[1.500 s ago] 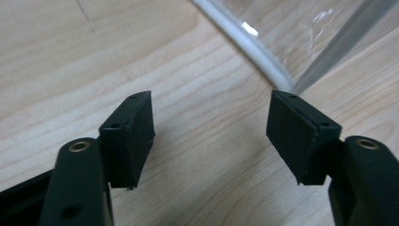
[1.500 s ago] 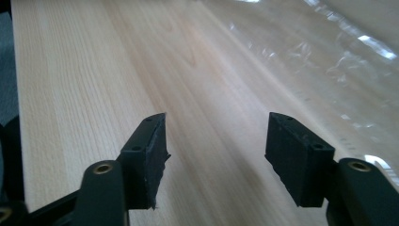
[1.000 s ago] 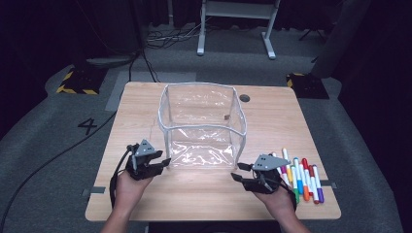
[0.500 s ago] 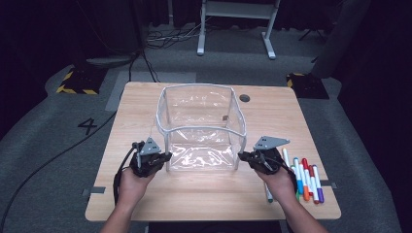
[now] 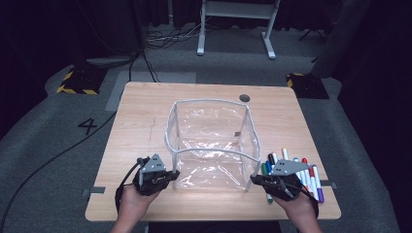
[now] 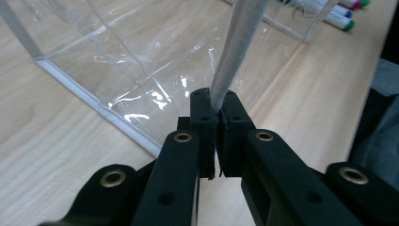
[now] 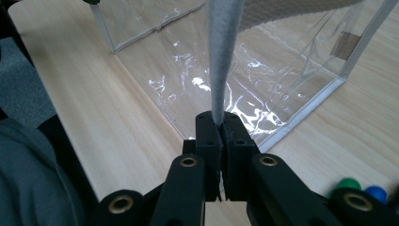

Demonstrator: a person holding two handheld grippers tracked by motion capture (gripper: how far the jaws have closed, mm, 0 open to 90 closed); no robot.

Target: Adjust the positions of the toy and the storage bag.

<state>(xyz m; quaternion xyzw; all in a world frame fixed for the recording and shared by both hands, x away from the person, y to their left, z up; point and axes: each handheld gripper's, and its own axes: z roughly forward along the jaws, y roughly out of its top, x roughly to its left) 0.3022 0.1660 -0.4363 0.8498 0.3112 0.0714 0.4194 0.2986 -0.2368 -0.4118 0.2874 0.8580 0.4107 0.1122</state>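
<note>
A clear plastic bag point(image 5: 212, 141) with grey-white trim stands upright in the middle of the wooden table point(image 5: 145, 104), its mouth open to the ceiling. Seen from the high view it is a boxy shape, a little wider from the person's left to right than from near to far, so its long axis runs across the table, parallel to the near edge. The left gripper point(image 5: 167, 174) sits at the bag's near left corner and the right gripper point(image 5: 254, 178) at its near right corner, each held in a hand that comes in from the bottom edge. In the left gripper view the two black jaws are pressed together on a grey-white trim strip point(image 6: 237, 52) of the bag, which rises from between them. The right gripper view shows the same thing on the other corner: its jaws have just been closing and now pinch a grey-white strip point(image 7: 221, 56) of the bag. A row of coloured markers point(image 5: 296, 170) lies on the table just beside the right gripper, to the right of the bag, with their caps pointing toward the far side.
</note>
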